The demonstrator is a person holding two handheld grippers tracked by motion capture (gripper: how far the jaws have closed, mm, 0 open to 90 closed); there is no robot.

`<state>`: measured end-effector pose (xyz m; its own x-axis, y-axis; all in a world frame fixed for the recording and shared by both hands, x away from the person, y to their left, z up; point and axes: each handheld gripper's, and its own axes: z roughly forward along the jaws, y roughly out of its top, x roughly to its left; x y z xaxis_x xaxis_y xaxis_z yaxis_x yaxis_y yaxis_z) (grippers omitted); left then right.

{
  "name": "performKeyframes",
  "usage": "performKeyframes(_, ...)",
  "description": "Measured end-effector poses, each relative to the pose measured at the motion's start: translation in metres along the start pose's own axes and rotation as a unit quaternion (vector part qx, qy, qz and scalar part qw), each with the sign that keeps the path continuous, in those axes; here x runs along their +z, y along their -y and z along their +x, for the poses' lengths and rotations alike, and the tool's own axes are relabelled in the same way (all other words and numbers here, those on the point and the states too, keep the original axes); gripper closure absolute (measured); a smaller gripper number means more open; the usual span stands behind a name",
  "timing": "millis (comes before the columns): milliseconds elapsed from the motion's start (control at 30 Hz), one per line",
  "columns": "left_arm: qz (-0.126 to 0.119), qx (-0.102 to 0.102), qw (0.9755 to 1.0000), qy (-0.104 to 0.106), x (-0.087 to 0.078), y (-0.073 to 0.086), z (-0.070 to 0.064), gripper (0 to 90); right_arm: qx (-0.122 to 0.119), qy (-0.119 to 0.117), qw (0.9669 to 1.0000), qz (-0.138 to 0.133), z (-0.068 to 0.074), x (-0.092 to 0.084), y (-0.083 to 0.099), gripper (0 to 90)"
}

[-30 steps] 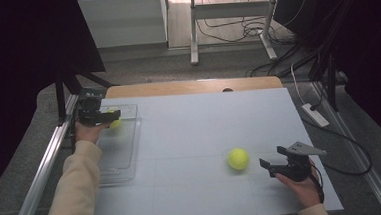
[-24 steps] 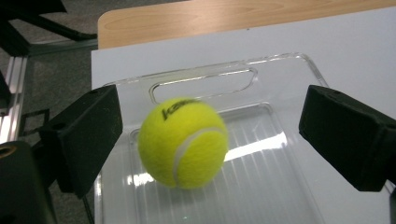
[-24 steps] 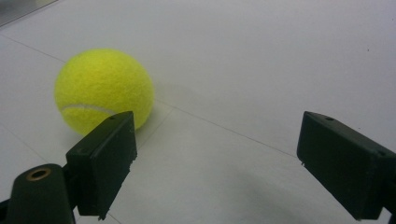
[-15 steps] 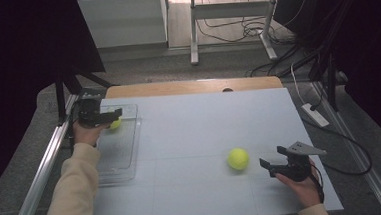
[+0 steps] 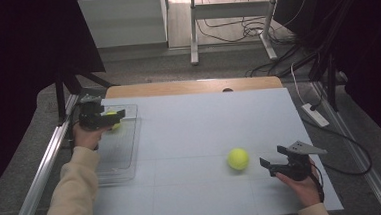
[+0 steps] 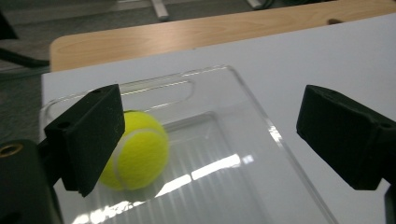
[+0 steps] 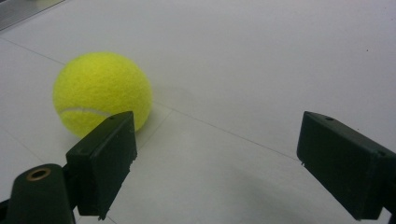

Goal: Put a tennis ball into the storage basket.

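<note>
Since a second ago our left gripper (image 5: pixel 110 117) has drawn slightly back toward the near left over the clear tray (image 5: pixel 130 141), and its jaws have just been closing a little; nothing sits between them. In the left gripper view the fingers (image 6: pixel 91 137) stand wide apart, the left one just in front of the tennis ball in the tray (image 6: pixel 135 151), not pressing on it. That ball rests on the tray's floor near the far end, by the handle slot. Being round, it has no long axis to speak of; its white seam curves up the side facing us.

Our right gripper (image 5: pixel 272 165) rests low at the near right of the white table (image 5: pixel 204 121), its fingers (image 7: pixel 102 161) spread wide with only bare tabletop between them. The second tennis ball (image 5: pixel 237 158) lies on the table just left of this gripper, apart from the jaws; in the right gripper view the second ball (image 7: pixel 102 95) sits beyond the left finger, its seam running roughly level across the lower face.

The tray lies along the table's left edge, its long side running near to far. The two balls are well apart, one at the far left, one at the near right. Beyond the table's far wooden edge (image 5: pixel 192 86), cables trail across the floor.
</note>
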<state>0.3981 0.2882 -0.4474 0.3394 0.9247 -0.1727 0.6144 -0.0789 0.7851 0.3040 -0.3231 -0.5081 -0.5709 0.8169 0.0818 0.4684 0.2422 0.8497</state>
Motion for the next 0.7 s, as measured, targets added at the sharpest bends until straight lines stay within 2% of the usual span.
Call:
performKeyframes(400,-0.020,0.026,0.9991,0.027,-0.009,0.004,-0.020,8.9,0.013,0.000,0.9999,-0.004,-0.001,-0.001,-0.002,12.2)
performKeyframes(600,-0.030,0.044,0.9976,0.045,-0.014,0.006,-0.032,8.9,0.014,-0.002,0.9999,-0.005,-0.001,-0.001,-0.001,12.2)
performKeyframes(700,-0.043,0.053,0.9960,0.058,-0.019,0.006,-0.040,9.0,0.013,-0.001,0.9999,-0.006,-0.001,-0.003,0.000,12.2)
